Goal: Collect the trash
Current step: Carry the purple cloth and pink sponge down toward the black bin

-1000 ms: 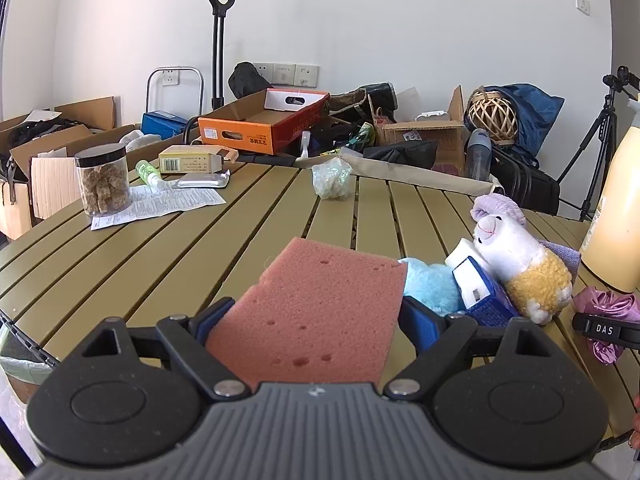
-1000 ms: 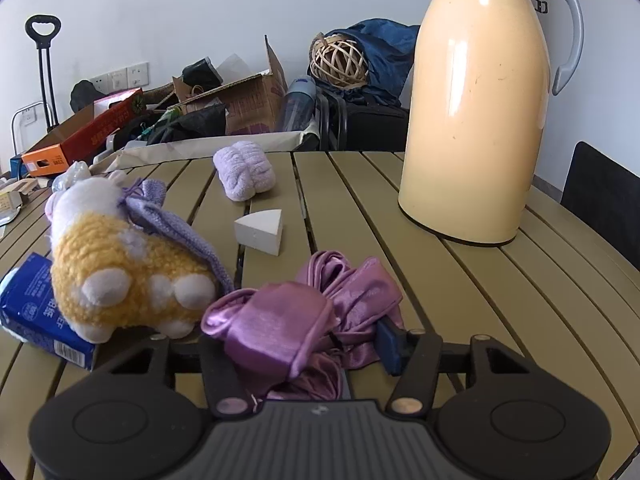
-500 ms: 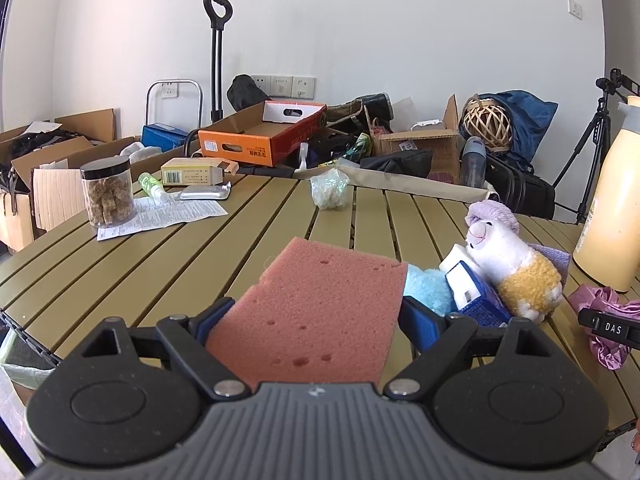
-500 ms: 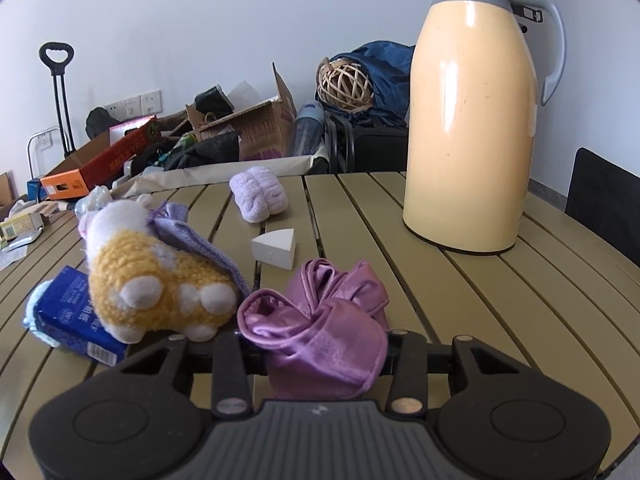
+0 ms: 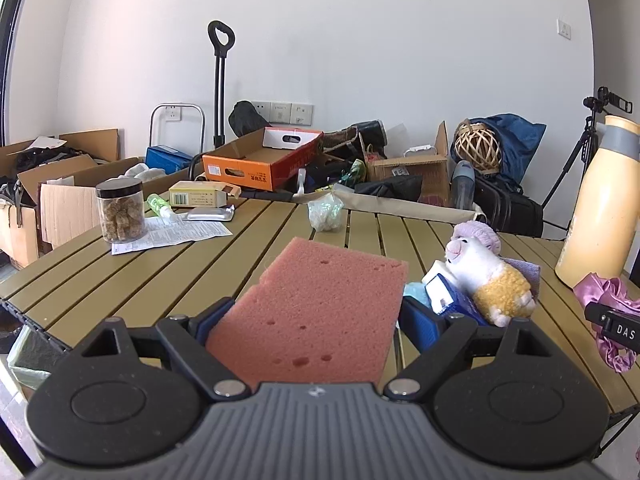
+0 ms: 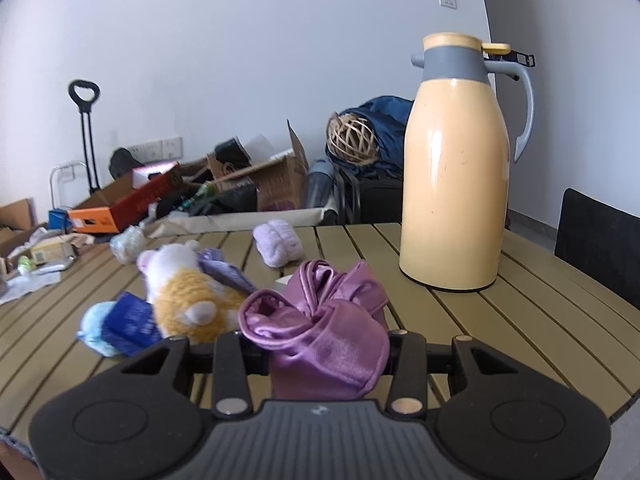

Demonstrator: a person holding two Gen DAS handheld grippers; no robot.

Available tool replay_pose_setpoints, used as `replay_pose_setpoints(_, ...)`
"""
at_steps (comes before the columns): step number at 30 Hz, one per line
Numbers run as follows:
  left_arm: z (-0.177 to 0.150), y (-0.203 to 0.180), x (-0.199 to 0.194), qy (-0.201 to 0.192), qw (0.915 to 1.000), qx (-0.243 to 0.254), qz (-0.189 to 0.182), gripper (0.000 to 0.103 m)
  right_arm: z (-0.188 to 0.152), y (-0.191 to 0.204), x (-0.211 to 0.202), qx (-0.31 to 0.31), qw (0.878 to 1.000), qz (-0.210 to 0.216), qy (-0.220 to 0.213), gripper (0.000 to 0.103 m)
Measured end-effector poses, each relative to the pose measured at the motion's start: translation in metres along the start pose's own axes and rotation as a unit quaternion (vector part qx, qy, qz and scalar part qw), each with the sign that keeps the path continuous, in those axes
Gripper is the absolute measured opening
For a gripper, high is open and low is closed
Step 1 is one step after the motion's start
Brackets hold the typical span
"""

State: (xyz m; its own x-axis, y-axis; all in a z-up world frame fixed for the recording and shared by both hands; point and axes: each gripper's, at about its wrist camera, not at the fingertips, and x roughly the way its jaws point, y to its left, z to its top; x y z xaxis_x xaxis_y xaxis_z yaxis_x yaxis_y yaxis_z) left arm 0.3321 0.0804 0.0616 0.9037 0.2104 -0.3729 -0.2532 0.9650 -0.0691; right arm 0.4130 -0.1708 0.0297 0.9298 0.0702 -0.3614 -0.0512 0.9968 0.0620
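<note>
Now both hands carry loads above the table (image 5: 132, 280): left gripper (image 5: 316, 316) clamped on the sponge (image 5: 316, 308), right gripper (image 6: 324, 344) just closed tighter on the purple cloth (image 6: 320, 332). Slippery satin could slide free; its dangling folds might snag the plush (image 6: 188, 288).

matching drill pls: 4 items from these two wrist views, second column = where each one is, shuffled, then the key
Items
1. pink sponge
2. purple satin cloth
3. yellow thermos jug
4. jar of brown chunks

Places
A. standing on a printed paper sheet on the table
B. bunched between the right gripper's jaws
C. upright on the table, held by nothing
D. clamped flat between the left gripper's jaws

Pairs: 1-D, 2-B, 3-C, 4-A
</note>
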Motion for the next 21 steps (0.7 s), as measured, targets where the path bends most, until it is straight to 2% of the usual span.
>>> replay_pose_setpoints(11,-0.006,-0.001,-0.053,-0.027,0.9996,0.001,-0.010,0.089,-0.013,0.006,-0.064,0.003,0.999,0.035,-0.020,0.040)
replay_pose_setpoints(21,-0.030,0.000,-0.088,-0.008,0.9997,0.013,-0.018,0.089,-0.038,0.009,-0.117,0.002,0.998,0.060,-0.010,0.040)
